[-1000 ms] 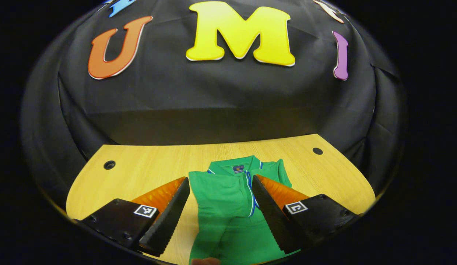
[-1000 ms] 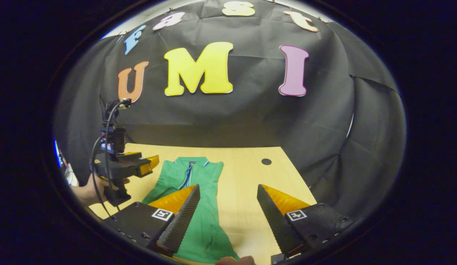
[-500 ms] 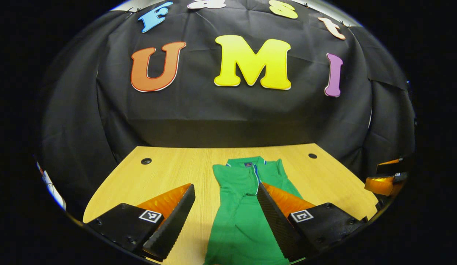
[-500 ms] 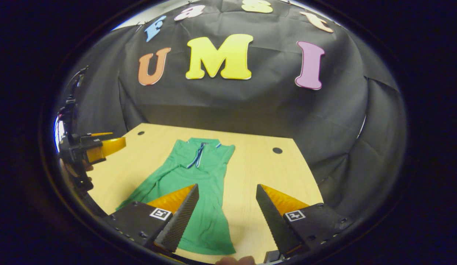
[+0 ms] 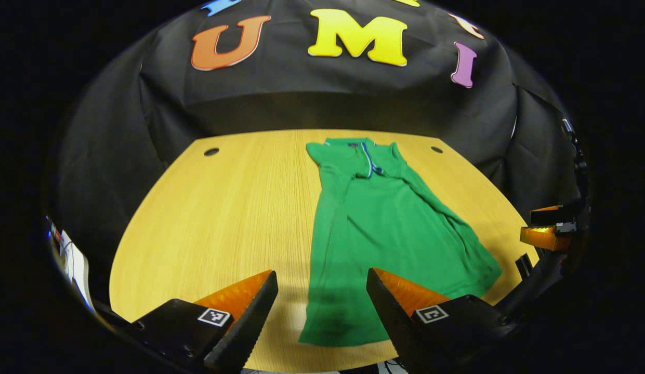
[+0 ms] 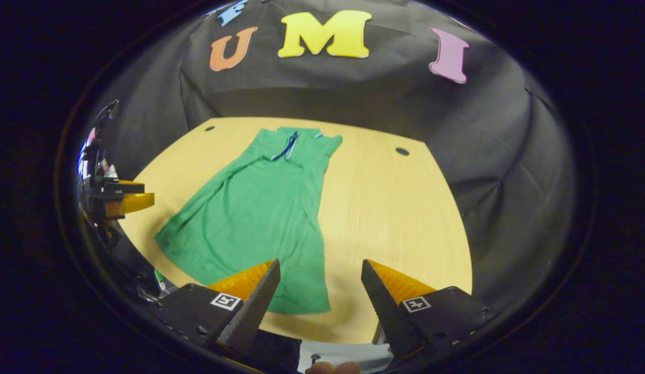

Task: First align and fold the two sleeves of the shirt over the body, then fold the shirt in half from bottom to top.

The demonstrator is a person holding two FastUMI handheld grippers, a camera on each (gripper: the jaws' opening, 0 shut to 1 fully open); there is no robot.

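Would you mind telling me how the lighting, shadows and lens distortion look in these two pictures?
Left gripper view: fisheye bends the table edge into a curve; the shirt is evenly lit and sharp, with a soft shadow on its hem beside the left gripper. Right gripper view: the same bowing, no glare on the wood, a faint shadow near the right gripper, and the far wall falls dark.

my left gripper (image 5: 322, 317) and right gripper (image 6: 317, 306): black angular bodies, small square black-and-white markers on each, round screws along edges, serrated wedge-shaped fingers (image 5: 244, 327), cable at nine o'clock
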